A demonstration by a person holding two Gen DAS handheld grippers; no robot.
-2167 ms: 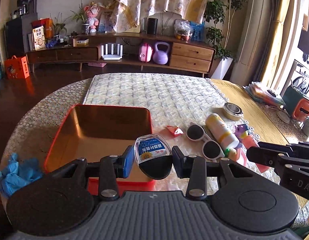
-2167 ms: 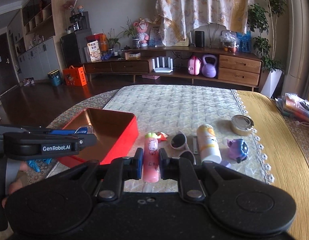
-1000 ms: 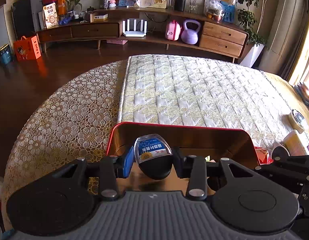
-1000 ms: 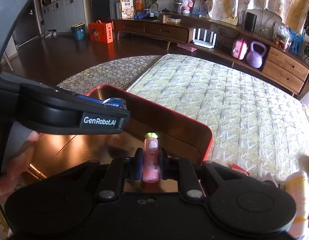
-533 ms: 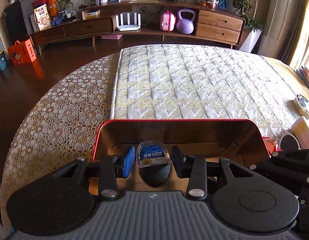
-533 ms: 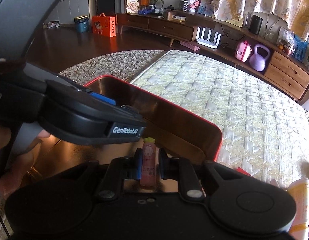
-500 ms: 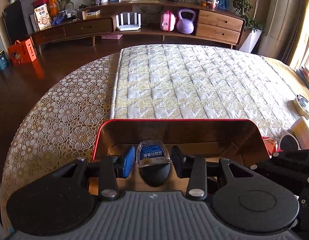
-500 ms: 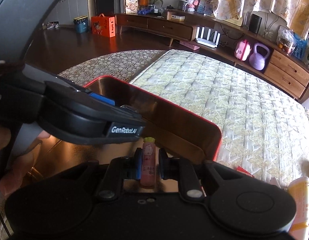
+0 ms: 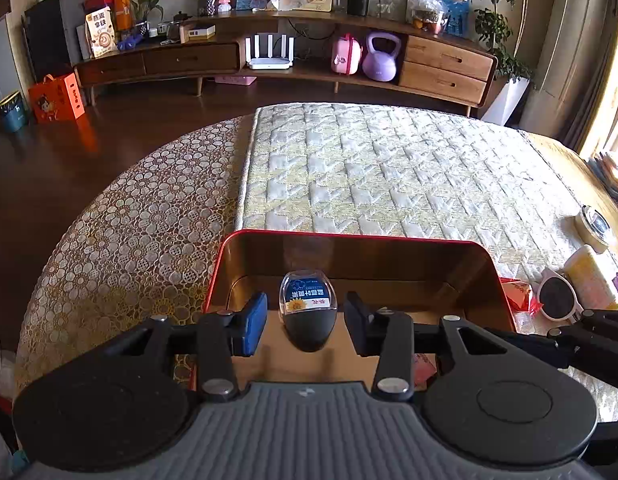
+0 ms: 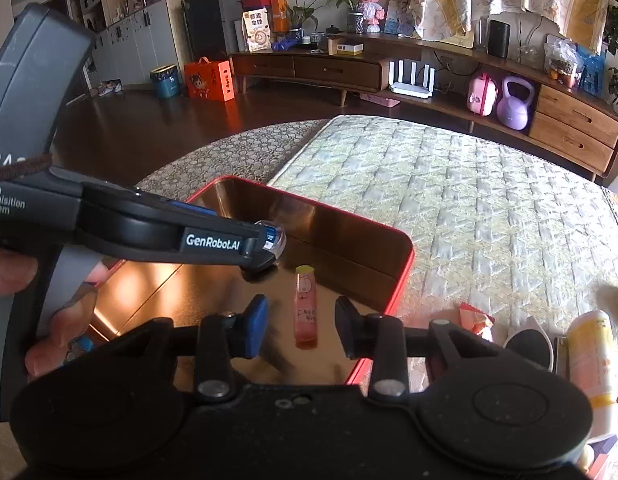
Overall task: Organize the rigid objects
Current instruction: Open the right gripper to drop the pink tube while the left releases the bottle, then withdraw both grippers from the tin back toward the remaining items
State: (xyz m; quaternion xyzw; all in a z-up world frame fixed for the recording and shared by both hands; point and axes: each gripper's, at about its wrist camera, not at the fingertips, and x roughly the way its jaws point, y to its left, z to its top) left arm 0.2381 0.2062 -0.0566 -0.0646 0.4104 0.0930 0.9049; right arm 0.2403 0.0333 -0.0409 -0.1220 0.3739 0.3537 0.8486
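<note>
A red tin [image 9: 349, 236] with a shiny gold inside lies on the table. A small clear bottle [image 9: 309, 304] with a blue sunflower label and a black cap sits in it, between the fingers of my left gripper [image 9: 305, 322]. The jaws are opening, and a gap shows on each side of the bottle. In the right wrist view a pink tube [image 10: 305, 312] lies flat on the floor of the tin [image 10: 405, 276]. My right gripper [image 10: 301, 326] straddles the tube, its jaws opening and clear of it. The left gripper [image 10: 261, 248] reaches in from the left.
To the right of the tin lie a red wrapper [image 9: 517, 294], white sunglasses [image 9: 557, 296], a yellow-white bottle [image 9: 589, 280] and a round tape roll [image 9: 595, 226]. A person's hand [image 10: 65, 312] holds the left gripper. A quilted mat [image 9: 389, 176] covers the table beyond the tin.
The right jaws have opened and let go of the pink tube, which now lies on the tin's floor. The left pads have parted from the bottle. Both grippers have drawn back a little.
</note>
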